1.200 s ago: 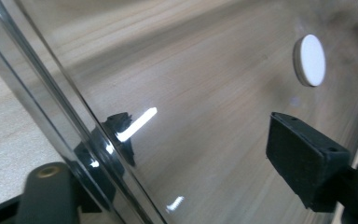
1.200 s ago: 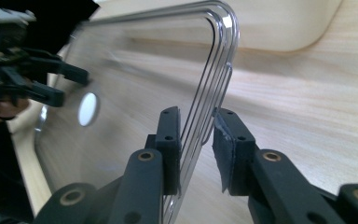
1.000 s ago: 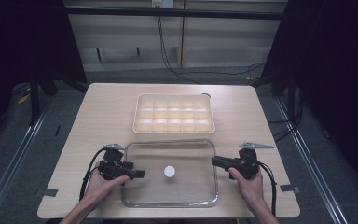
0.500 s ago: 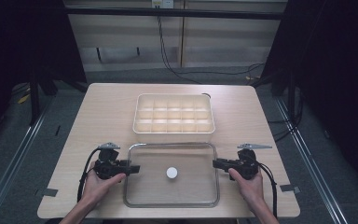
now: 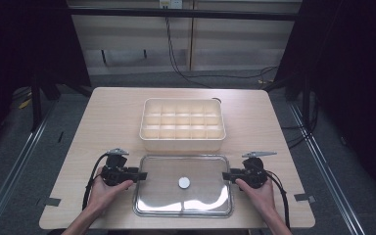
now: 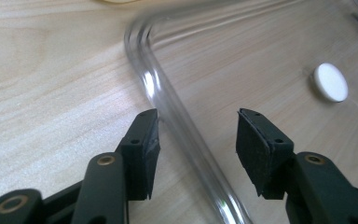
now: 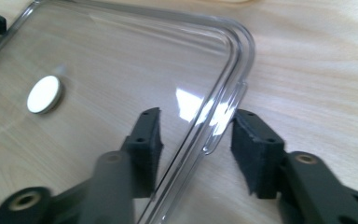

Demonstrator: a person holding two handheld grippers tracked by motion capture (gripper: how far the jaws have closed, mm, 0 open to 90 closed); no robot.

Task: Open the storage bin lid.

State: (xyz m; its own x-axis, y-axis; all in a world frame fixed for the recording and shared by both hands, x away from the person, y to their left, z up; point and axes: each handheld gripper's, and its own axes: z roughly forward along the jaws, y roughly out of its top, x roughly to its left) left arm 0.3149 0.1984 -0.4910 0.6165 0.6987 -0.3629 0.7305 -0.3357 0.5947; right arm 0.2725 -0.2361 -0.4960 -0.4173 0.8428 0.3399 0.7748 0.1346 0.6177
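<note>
Left tongs (image 5: 139, 175), at the lid's (image 5: 196, 200) left edge, have just been closing; the jaws stand part-way apart astride the clear rim, one pad (image 6: 145, 140) on the bare wood outside, the other over the lid, neither pressing it. Right tongs (image 5: 226, 176), at the lid's right edge, have just been opening; their jaws likewise straddle the rim with a gap on each side, so the lid is held by neither. Compared with a second ago, the lid lies lower on the worktop (image 5: 107, 117), nearer the person, and squarer to its front edge; both hands have drawn back with it, and the left tongs no longer reach in over the lid. The lid now rests flat, its white knob (image 5: 184, 182) at centre, between the two tongs. Behind it, just apart, stands the cream tray (image 5: 182, 142) of small compartments, unmoved. Black cables loop from each tongs across the wood beside the wrists. Nothing lies between the lid and the tray.
</note>
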